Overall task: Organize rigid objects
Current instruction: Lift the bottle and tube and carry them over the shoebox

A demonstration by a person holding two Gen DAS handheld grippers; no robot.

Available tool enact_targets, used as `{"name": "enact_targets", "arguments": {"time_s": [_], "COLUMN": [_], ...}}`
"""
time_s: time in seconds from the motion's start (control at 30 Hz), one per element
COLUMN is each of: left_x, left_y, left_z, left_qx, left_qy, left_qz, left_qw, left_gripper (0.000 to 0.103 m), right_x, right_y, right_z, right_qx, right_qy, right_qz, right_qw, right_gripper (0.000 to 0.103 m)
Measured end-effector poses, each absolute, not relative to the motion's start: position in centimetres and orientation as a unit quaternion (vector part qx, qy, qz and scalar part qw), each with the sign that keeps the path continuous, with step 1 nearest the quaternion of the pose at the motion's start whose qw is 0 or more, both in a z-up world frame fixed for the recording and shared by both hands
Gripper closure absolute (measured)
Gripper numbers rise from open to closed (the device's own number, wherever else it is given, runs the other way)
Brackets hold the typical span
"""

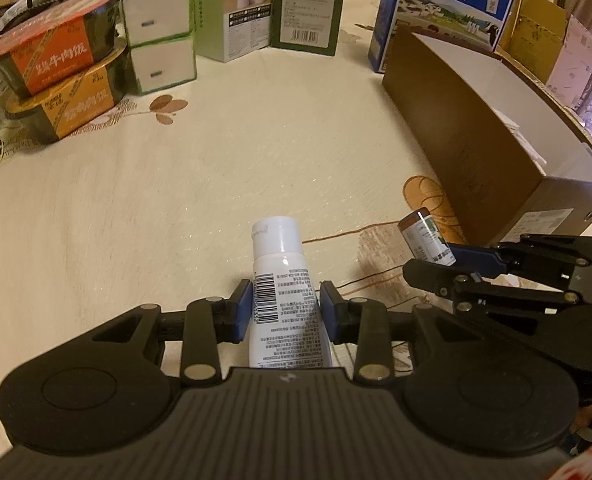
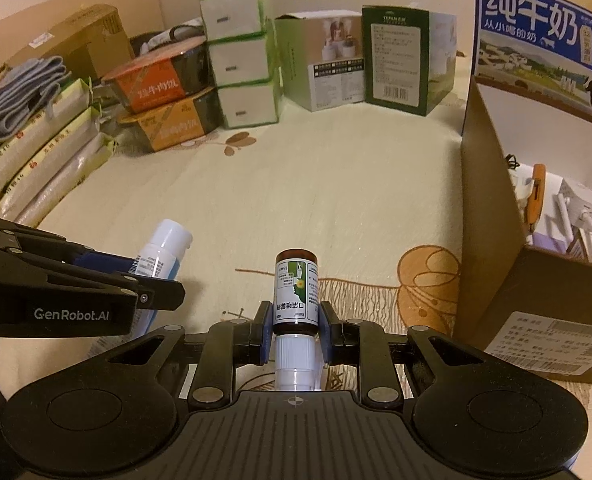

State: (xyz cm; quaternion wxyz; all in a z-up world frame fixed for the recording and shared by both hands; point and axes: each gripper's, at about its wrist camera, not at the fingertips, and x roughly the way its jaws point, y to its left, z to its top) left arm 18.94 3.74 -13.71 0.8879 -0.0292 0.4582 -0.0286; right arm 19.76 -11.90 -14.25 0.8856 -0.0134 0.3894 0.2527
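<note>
Tube (image 1: pixel 284 284) — white, squeezable, white cap at the far end, barcode and fine print on its body — sits clamped between the blue fingers (image 1: pixel 243 308) of the left gripper (image 1: pixel 286 304), long axis pointing away, above the counter (image 1: pixel 216 168). Brown bottle (image 2: pixel 296 292), green-and-white label, white ribbed cap nearest the camera, points base-first away; the right gripper (image 2: pixel 294 330) is closed tight on it, its blue fingers (image 2: pixel 262 328) pressing both sides. Both items are near, centre. Right of them stands an open cardboard box (image 2: pixel 491 216) — white-lined, holding white items and an orange-handled object, not identifiable.
</note>
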Motion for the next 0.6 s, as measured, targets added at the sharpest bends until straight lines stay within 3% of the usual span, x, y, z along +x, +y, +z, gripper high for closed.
{"name": "enact_targets", "arguments": {"time_s": [0.6], "left_x": [20.1], "left_y": [-1.0], "left_z": [-8.4], "left_qx": [-0.023], "left_qy": [0.416], "left_qz": [-0.08], "left_qw": [0.906], "left_gripper": [0.072], "right_x": [20.1], "right_y": [-17.1], "right_z": [-8.4], "right_qx": [0.021], "right_qy": [0.358], "right_qz": [0.217], "right_qw": [0.908], "right_gripper": [0.083]}}
